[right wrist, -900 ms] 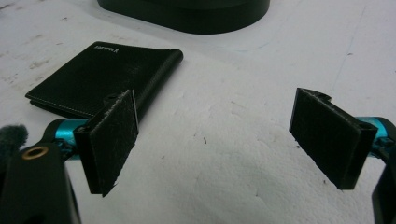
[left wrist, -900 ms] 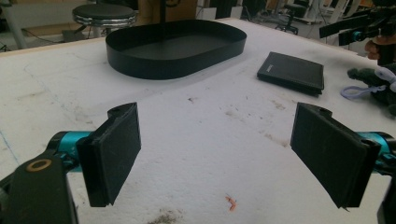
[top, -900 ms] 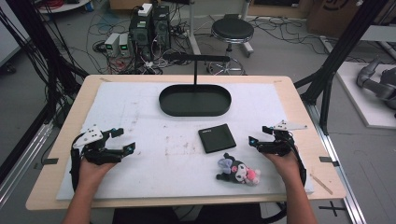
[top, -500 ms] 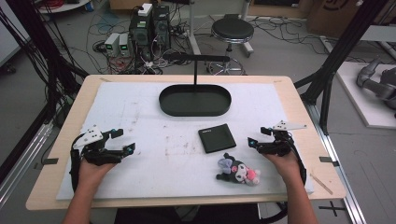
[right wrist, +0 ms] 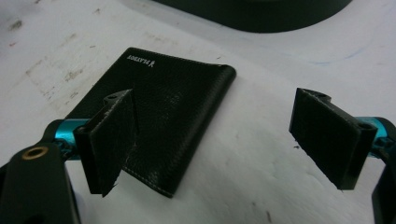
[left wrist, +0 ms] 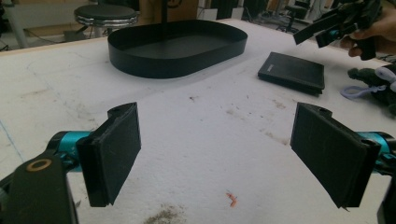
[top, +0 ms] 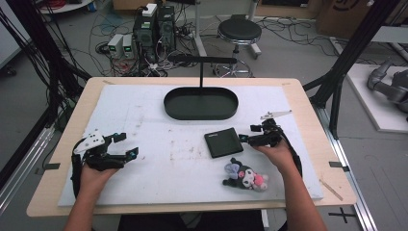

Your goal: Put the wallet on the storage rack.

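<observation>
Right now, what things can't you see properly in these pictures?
- Wallet: right gripper view, the near jaw covers part of it; its small white lettering is too tiny to read.
- Plush toy: left gripper view, cut off by the right edge.
- Black tray: right gripper view, cut off by the top edge.

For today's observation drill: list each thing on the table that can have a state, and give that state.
Left gripper: open, holding nothing.
Right gripper: open, over the wallet's edge.
Wallet: folded shut, lying flat.
Tray: empty, upright.
Plush toy: lying on its side, untouched.
</observation>
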Demonstrator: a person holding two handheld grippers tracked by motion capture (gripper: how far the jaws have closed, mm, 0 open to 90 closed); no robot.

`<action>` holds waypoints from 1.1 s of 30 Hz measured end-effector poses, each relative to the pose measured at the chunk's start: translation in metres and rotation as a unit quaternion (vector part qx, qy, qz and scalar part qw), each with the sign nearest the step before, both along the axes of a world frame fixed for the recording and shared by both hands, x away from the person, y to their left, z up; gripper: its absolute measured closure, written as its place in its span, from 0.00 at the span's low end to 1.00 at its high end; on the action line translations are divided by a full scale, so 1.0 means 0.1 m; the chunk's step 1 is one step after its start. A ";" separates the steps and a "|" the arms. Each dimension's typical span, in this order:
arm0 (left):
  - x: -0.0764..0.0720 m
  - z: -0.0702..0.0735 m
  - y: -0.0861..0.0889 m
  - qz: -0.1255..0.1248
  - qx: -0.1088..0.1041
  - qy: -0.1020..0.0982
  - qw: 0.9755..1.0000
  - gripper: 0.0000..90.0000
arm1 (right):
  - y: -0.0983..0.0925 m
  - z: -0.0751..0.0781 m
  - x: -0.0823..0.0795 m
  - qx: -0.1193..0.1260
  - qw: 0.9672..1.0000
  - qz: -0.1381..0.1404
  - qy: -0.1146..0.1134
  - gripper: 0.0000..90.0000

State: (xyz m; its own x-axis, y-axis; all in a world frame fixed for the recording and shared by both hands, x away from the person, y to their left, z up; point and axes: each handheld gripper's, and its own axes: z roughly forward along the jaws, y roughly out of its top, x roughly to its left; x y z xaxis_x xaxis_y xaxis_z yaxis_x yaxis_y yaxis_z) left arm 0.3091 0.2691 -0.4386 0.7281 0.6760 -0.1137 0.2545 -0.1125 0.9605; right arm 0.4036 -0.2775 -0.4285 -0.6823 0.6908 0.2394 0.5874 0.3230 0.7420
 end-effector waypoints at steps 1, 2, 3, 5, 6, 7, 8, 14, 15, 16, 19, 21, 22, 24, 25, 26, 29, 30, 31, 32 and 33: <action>0.00 0.00 -0.01 -0.002 -0.001 -0.001 1.000 0.18 | 0.08 -0.03 0.04 -0.007 1.000 0.005 0.012 0.18; 0.00 0.01 -0.01 -0.005 0.000 -0.004 1.000 0.18 | 0.08 -0.03 0.04 -0.007 1.000 0.005 0.012 0.18; 0.00 0.01 -0.02 -0.007 0.000 -0.005 1.000 0.18 | 0.15 -0.07 0.07 -0.013 0.999 0.011 0.027 0.18; -0.01 0.01 -0.03 -0.008 0.002 -0.006 1.000 0.18 | 0.19 -0.10 0.08 -0.020 0.999 0.017 0.034 0.18; -0.01 0.01 -0.04 -0.008 0.001 -0.005 1.000 0.18 | 0.28 -0.17 0.08 -0.036 0.998 0.028 0.052 0.20; -0.01 0.00 -0.04 -0.008 0.000 -0.005 1.000 0.18 | 0.30 -0.16 0.06 -0.044 0.998 0.023 0.048 0.24; -0.01 0.00 -0.04 -0.008 0.001 -0.005 1.000 0.18 | 0.30 -0.16 0.06 -0.044 0.998 0.023 0.048 0.24; -0.02 0.01 -0.05 -0.009 -0.005 -0.010 1.000 0.18 | 0.28 -0.14 0.04 -0.030 0.997 0.023 0.065 0.58; -0.02 0.01 -0.05 -0.009 -0.003 -0.010 1.000 0.18 | 0.28 -0.15 0.04 -0.023 0.997 0.020 0.075 0.60; -0.02 0.01 -0.05 -0.009 -0.003 -0.011 1.000 0.18 | 0.27 -0.16 0.05 -0.017 0.997 0.017 0.075 0.67; -0.02 0.01 -0.05 -0.008 -0.001 -0.009 1.000 0.18 | 0.25 -0.16 0.06 -0.003 0.996 0.005 0.089 0.75; -0.02 0.00 -0.06 -0.009 -0.002 -0.008 1.000 0.18 | 0.23 -0.16 0.06 0.006 0.995 0.001 0.097 0.83; -0.02 0.00 -0.06 -0.009 -0.001 -0.008 1.000 0.18 | 0.23 -0.16 0.06 0.004 0.996 0.002 0.090 0.85; -0.02 0.00 -0.07 -0.010 0.000 -0.010 1.000 0.18 | 0.26 -0.13 0.04 -0.009 0.997 0.002 0.080 0.91; -0.02 0.00 -0.07 -0.010 0.000 -0.010 1.000 0.18 | 0.26 -0.12 0.03 -0.010 0.997 0.000 0.079 0.92; -0.02 0.00 -0.07 -0.009 0.000 -0.010 1.000 0.18 | 0.26 -0.12 0.03 -0.010 0.997 0.000 0.079 0.92; -0.02 0.00 -0.06 -0.010 0.000 -0.009 1.000 0.18 | 0.25 -0.10 0.03 -0.003 0.997 0.004 0.076 0.94; -0.02 0.00 -0.06 -0.011 0.000 -0.007 1.000 0.18 | 0.22 -0.06 0.03 0.013 0.997 0.006 0.076 0.95; -0.01 0.00 -0.05 -0.011 0.001 -0.007 1.000 0.18 | 0.22 -0.06 0.03 0.013 0.997 0.006 0.076 0.95; -0.01 -0.01 -0.05 -0.010 -0.003 -0.006 1.000 0.18 | 0.20 0.00 0.02 0.019 0.998 0.008 0.066 0.95; -0.01 -0.01 -0.05 -0.010 -0.003 -0.006 1.000 0.18 | 0.19 0.04 0.02 0.021 0.998 0.011 0.063 0.95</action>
